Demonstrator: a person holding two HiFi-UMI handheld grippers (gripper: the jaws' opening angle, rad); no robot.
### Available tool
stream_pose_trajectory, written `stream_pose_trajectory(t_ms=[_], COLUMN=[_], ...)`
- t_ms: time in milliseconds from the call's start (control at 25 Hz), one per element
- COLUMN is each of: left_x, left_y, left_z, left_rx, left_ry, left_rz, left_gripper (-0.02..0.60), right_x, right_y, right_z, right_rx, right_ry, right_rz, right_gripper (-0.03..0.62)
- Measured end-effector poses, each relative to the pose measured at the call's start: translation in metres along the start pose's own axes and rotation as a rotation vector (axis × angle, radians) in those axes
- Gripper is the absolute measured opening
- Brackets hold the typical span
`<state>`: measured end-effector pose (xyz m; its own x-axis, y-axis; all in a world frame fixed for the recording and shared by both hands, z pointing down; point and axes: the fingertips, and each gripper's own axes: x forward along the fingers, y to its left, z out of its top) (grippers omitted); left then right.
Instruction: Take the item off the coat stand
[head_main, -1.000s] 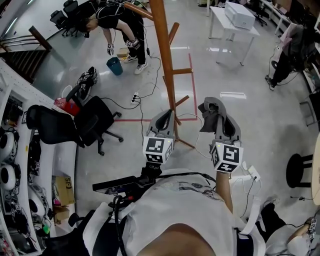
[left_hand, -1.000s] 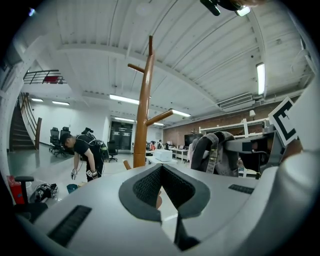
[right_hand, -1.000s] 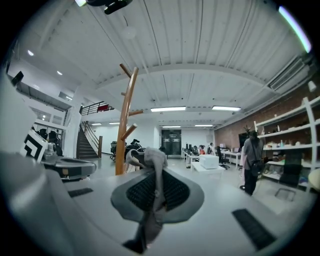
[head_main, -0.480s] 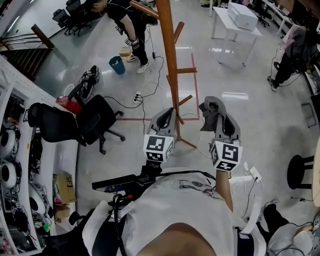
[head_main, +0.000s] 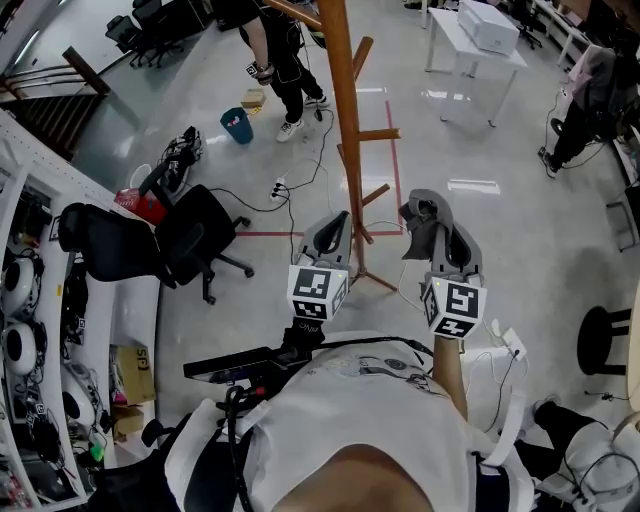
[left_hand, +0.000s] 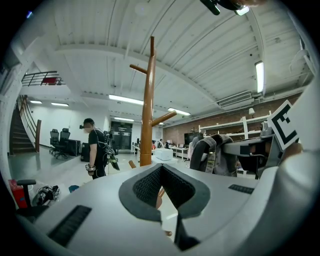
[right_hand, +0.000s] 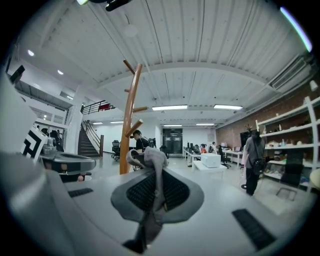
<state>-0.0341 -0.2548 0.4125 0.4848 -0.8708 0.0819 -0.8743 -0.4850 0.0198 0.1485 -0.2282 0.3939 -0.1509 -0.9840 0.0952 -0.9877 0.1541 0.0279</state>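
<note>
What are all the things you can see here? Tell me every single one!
Coat stand: one, brown wood, middle of the floor.
Fabric item: one, grey, beside the stand.
Office chair: one nearby, black, left of the stand.
Table: one, white, far right.
Box: one, white, on the table.
Bin: one, blue, beyond the stand.
Stool: one, black, right edge.
Person: one nearby, black top, beyond the stand.
Left tongs: grey, shut, empty.
Right tongs: grey, shut on the fabric item.
</note>
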Motion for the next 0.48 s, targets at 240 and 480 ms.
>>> stream_pose_trajectory(t_ms=[240, 480], left_x=[-0.0022, -0.0027], left_y=[0.0036, 0.0039], left_z=[-0.0003, -0.0017], left_rx=[-0.004, -0.011], left_ry=[0.002, 0.003], left_rz=[0.005, 0.007], left_gripper=[0.003, 0.003], right_x=[0.0013, 0.0004], right_y=[0.0056, 0.0073], right_z=[0.0018, 0.0002], right_rx=[-0.009, -0.011], right_ry=[-0.003, 0.002], right_rz=[0.011, 0.014], right_gripper=[0.018, 0.017])
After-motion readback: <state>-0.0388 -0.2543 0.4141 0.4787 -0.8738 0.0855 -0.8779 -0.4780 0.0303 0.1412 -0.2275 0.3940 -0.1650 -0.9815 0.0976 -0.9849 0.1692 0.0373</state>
